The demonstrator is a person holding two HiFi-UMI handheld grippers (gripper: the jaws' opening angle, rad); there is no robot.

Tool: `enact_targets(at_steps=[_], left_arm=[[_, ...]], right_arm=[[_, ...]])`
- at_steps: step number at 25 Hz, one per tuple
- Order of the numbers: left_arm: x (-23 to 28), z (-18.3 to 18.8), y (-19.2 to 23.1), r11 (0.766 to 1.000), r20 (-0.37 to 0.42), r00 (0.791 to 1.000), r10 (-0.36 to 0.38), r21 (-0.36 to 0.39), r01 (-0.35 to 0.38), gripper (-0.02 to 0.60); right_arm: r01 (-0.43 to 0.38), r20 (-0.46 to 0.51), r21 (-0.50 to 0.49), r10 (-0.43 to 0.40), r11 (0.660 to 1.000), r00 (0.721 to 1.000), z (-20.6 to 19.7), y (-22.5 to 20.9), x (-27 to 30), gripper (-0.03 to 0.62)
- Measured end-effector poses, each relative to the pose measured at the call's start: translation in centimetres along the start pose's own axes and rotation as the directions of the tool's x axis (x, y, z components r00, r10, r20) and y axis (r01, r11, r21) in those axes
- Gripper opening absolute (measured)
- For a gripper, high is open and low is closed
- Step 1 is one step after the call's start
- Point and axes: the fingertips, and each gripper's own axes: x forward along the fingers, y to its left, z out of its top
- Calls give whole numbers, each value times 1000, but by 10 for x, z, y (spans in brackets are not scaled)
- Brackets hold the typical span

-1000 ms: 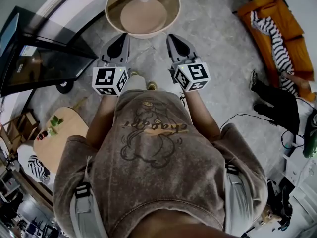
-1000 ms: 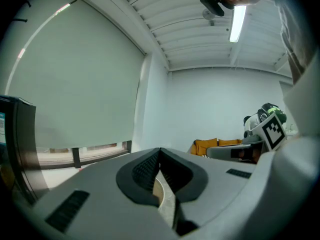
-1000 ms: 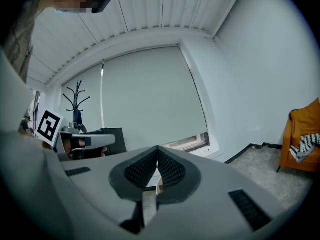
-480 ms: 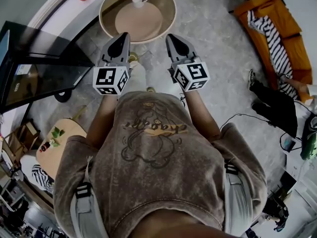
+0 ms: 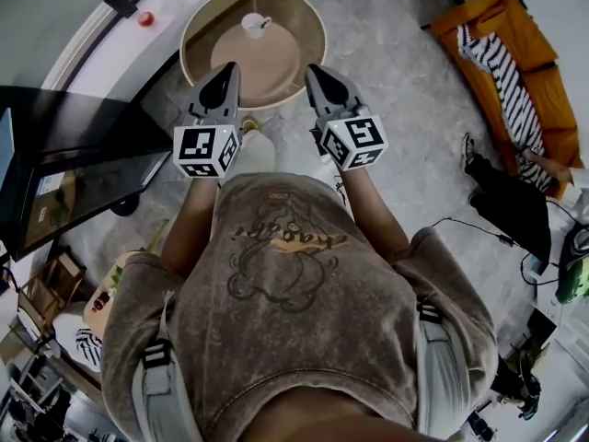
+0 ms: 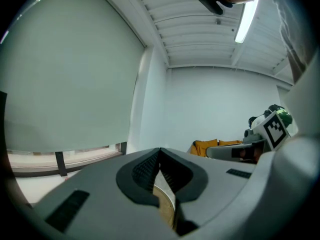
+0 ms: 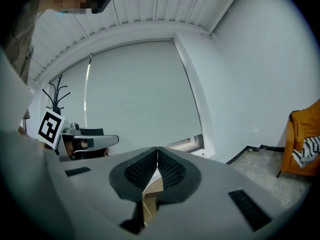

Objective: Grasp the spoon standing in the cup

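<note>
Since the earlier frame the round worktop [image 5: 198,28] has slid down the head view toward me. The tips of both claws now overlap its near rim, where before they stood short of it.

The left claw [image 5: 224,68] is closed, its ribbed pads meeting at the tip with nothing between them [image 6: 160,152]. The right claw [image 5: 318,70] is the same, pads together and empty [image 7: 158,152]. Both point roughly level and forward, side by side. Each one's own view looks over the worktop at wall and blind, with only a tan sliver of the rim showing below the pads.

The cup [image 5: 255,24], small and white, stands on the far part of the worktop, a little left of centre, well apart from both claws. The spoon is too small for me to pick out from here, so I can't say which way it leans. An orange sofa [image 5: 515,53] sits off to the right, and a dark screen [image 5: 83,155] off to the left.

As I judge it, the task is barely begun and I am only on the approach. I have yet to reach across the worktop, open one claw, bring it around the spoon's handle above the cup, and close on it.
</note>
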Motion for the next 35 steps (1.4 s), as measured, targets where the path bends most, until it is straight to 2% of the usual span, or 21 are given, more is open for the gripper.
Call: enact_targets(at_steps=[11, 15, 21, 35], left_arm=[[76, 11, 77, 999, -25, 999, -41, -6, 41, 17], [97, 12, 93, 997, -33, 997, -71, -1, 71, 17], [123, 24, 104, 997, -32, 997, -77, 9, 77, 17], [159, 37, 117, 1000, -12, 1000, 15, -13, -15, 17]], right_arm=[[38, 4, 2, -38, 999, 999, 27, -26, 106, 18], [54, 15, -6, -54, 999, 998, 34, -33, 133, 18], [52, 0, 2, -52, 999, 999, 39, -46, 152, 18], [-33, -14, -15, 33, 999, 999, 53, -79, 187, 18]])
